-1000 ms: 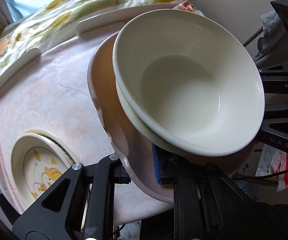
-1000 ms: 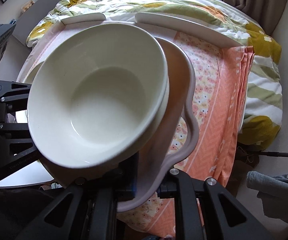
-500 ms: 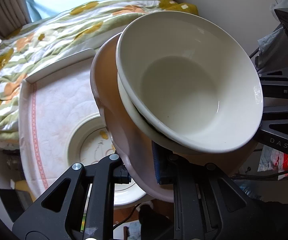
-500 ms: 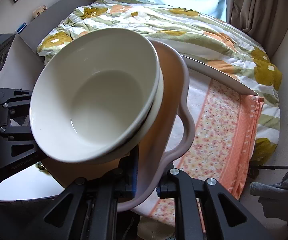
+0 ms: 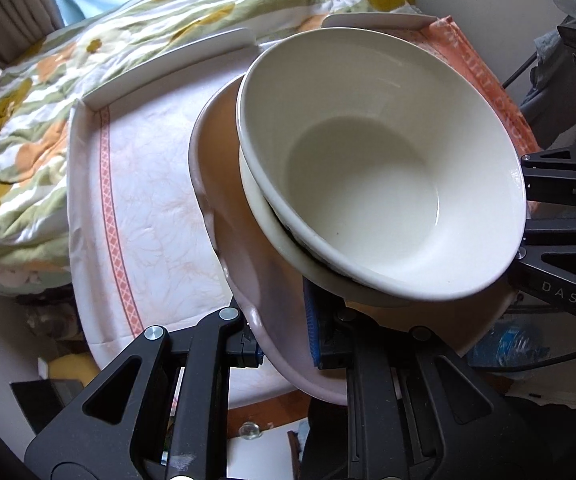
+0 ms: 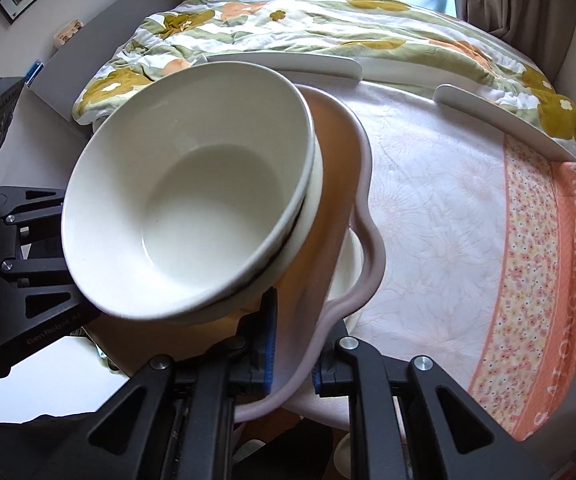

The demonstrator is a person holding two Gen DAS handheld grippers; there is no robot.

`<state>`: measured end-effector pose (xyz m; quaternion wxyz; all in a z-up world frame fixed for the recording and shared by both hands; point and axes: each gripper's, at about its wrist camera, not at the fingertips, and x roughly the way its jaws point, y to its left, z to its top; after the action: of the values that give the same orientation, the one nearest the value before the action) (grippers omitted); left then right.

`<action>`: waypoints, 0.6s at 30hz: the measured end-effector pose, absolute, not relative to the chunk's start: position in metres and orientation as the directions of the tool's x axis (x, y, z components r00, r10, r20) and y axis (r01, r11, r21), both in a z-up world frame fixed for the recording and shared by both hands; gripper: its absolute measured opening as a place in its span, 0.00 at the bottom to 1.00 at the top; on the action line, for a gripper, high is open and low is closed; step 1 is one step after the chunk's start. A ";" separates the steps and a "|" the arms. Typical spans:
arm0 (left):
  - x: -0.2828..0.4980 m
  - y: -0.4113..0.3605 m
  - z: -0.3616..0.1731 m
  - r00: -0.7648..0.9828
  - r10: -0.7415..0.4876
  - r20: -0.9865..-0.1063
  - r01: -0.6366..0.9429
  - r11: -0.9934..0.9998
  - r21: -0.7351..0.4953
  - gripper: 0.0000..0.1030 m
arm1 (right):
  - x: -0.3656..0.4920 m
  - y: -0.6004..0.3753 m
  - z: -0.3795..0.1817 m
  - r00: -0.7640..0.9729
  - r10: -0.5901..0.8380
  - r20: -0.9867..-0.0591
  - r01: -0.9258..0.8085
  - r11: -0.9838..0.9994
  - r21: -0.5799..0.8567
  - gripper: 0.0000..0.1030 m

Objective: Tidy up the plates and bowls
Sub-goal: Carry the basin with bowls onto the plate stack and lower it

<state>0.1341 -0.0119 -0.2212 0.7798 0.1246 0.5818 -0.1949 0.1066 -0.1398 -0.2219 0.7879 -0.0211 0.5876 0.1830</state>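
Observation:
A pink wavy-rimmed plate (image 5: 224, 184) hangs tilted above the table, carrying two nested cream bowls. The top bowl (image 5: 368, 176) sits in the lower bowl (image 5: 272, 236), and both lean on the plate. My left gripper (image 5: 284, 340) is shut on the plate's near rim. In the right wrist view my right gripper (image 6: 294, 348) is shut on the opposite rim of the same pink plate (image 6: 348, 184), beside the top bowl (image 6: 192, 200). Each gripper shows at the edge of the other's view. A cream plate rim (image 6: 354, 264) peeks out on the table under the pink plate.
The round table (image 5: 152, 200) has a pale floral cloth and low white raised rim pieces (image 6: 500, 120) at its far edge. An orange patterned cloth (image 6: 540, 280) covers its right side. A flowered quilt (image 5: 28, 120) lies beyond. Clutter sits on the floor below.
Both grippers have carried the plate and bowls leftward over the table. The cartoon plate has slid out of the left wrist view and under the pink plate. Both grips are unchanged.

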 end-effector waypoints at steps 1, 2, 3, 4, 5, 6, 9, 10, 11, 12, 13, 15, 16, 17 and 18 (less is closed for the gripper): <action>0.135 -0.010 -0.227 0.242 -0.158 -0.957 0.451 0.892 -0.033 0.12 | 0.107 -0.137 -0.228 0.241 0.260 -0.935 -0.304 0.935 0.181 0.12; 0.136 -0.009 -0.233 0.234 -0.158 -0.959 0.453 0.891 -0.036 0.12 | 0.107 -0.134 -0.234 0.239 0.255 -0.937 -0.293 0.939 0.181 0.12; 0.137 -0.008 -0.239 0.227 -0.160 -0.961 0.456 0.889 -0.041 0.12 | 0.108 -0.132 -0.238 0.236 0.250 -0.939 -0.283 0.942 0.180 0.12; 0.138 -0.007 -0.244 0.222 -0.162 -0.961 0.461 0.887 -0.043 0.12 | 0.108 -0.131 -0.243 0.234 0.245 -0.941 -0.274 0.945 0.178 0.12; 0.138 -0.008 -0.248 0.216 -0.165 -0.962 0.466 0.884 -0.047 0.12 | 0.108 -0.131 -0.247 0.233 0.237 -0.943 -0.266 0.948 0.173 0.12; 0.138 -0.010 -0.251 0.208 -0.170 -0.963 0.465 0.883 -0.056 0.12 | 0.109 -0.132 -0.250 0.232 0.230 -0.945 -0.261 0.951 0.167 0.12; 0.138 -0.013 -0.261 0.206 -0.179 -0.962 0.465 0.883 -0.064 0.12 | 0.109 -0.134 -0.259 0.229 0.221 -0.948 -0.248 0.955 0.162 0.12; 0.137 -0.013 -0.263 0.207 -0.179 -0.962 0.465 0.883 -0.064 0.12 | 0.109 -0.134 -0.261 0.232 0.217 -0.948 -0.246 0.956 0.159 0.12; 0.137 -0.013 -0.266 0.207 -0.176 -0.962 0.464 0.884 -0.062 0.12 | 0.109 -0.135 -0.264 0.234 0.214 -0.948 -0.248 0.956 0.155 0.12; 0.136 -0.013 -0.268 0.207 -0.175 -0.963 0.460 0.886 -0.062 0.12 | 0.109 -0.134 -0.266 0.235 0.211 -0.949 -0.251 0.956 0.151 0.12; 0.136 -0.012 -0.268 0.218 -0.175 -0.960 0.460 0.886 -0.057 0.12 | 0.109 -0.133 -0.267 0.239 0.209 -0.948 -0.254 0.956 0.147 0.12; 0.136 -0.012 -0.268 0.231 -0.169 -0.958 0.462 0.886 -0.045 0.12 | 0.108 -0.133 -0.268 0.253 0.208 -0.945 -0.255 0.956 0.143 0.12; 0.136 -0.012 -0.268 0.235 -0.169 -0.957 0.463 0.885 -0.043 0.12 | 0.109 -0.132 -0.268 0.258 0.209 -0.943 -0.254 0.957 0.142 0.13; 0.135 -0.012 -0.268 0.242 -0.169 -0.955 0.465 0.885 -0.038 0.12 | 0.108 -0.132 -0.269 0.262 0.207 -0.943 -0.252 0.958 0.141 0.13; 0.135 -0.013 -0.269 0.252 -0.164 -0.954 0.468 0.883 -0.029 0.12 | 0.107 -0.134 -0.271 0.265 0.206 -0.942 -0.249 0.958 0.140 0.13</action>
<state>0.1346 -0.0129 -0.2686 0.7802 0.1314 0.5770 -0.2025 0.1072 -0.1339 -0.2709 0.7951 -0.0180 0.5890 0.1432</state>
